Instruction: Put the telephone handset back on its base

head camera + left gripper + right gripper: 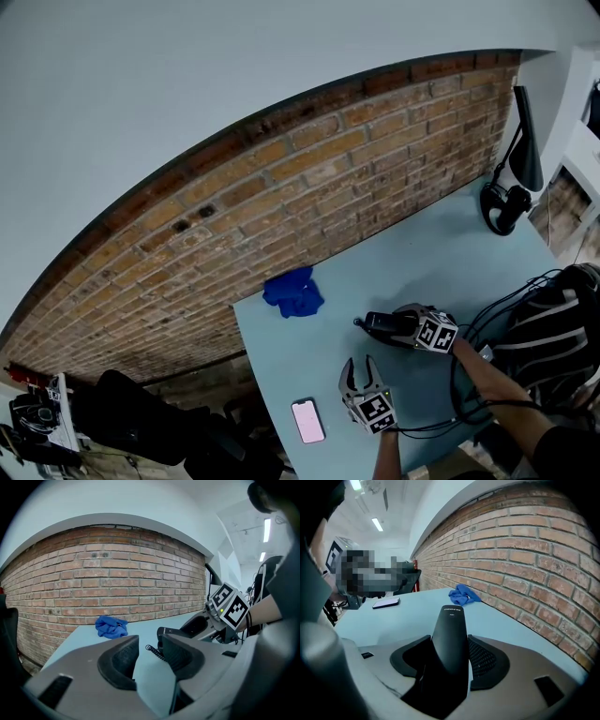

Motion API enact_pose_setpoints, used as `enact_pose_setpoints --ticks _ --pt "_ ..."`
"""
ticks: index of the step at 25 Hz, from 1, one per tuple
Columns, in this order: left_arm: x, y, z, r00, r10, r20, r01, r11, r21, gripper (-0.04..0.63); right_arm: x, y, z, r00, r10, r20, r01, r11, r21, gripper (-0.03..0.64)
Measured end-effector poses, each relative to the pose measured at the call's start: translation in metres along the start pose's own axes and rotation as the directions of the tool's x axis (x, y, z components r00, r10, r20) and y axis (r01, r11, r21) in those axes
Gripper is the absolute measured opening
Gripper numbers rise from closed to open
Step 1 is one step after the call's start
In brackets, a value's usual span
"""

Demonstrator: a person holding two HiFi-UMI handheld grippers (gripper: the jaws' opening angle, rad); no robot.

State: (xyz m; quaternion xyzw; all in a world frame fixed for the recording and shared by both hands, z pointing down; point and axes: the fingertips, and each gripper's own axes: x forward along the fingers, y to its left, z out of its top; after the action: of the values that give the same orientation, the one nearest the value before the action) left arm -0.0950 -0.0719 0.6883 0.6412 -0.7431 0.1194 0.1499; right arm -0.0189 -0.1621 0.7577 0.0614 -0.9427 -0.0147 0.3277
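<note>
Right gripper (449,645): pressed onto the handset (450,620). The black body is pinched at its lower half between both pads, with its printed end pointing away over the table (441,253).
Left gripper (149,646): spread, with nothing between the jaws. It is held low, near and left of the right gripper.
Handset position: held at the table's middle, right of the smartphone (307,420) and nearer than the blue cloth (293,292). Whether it touches the surface cannot be told.
Cord (153,651): a coiled stretch is seen on the table beyond the left jaws.
Base: not made out with certainty. A dark form is partly hidden behind the left gripper's right jaw, and it cannot be told whether this is base or handset.
Step in hand (judged): the handset is gripped for return to its cradle and is not yet seated.
Technique advised: the pinch is to be held firm and the handset aligned with the cradle's long axis. Both ends are to be matched to their recesses before lowering. The cord is to be led aside so that it is not trapped beneath. The base may be steadied with the left gripper. Release is to be made only once the handset sits flat.
Risk: by a slanted set-down the handset could be left perched on an edge.
</note>
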Motion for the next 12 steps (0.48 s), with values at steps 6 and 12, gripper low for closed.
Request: enact_pose_setpoints --ticks 6,12 --pt "-0.001 0.003 -0.003 1.000 0.003 -0.007 -0.003 1.000 -0.001 0.185 0.005 0.001 -0.017 0.999 0.006 -0.045 -0.006 1.000 -0.002 0.248" --pt "0.000 0.002 -0.006 1.000 0.001 -0.009 -0.001 1.000 -0.003 0.186 0.007 0.003 -0.024 0.998 0.006 -0.061 -0.006 1.000 -0.009 0.249"
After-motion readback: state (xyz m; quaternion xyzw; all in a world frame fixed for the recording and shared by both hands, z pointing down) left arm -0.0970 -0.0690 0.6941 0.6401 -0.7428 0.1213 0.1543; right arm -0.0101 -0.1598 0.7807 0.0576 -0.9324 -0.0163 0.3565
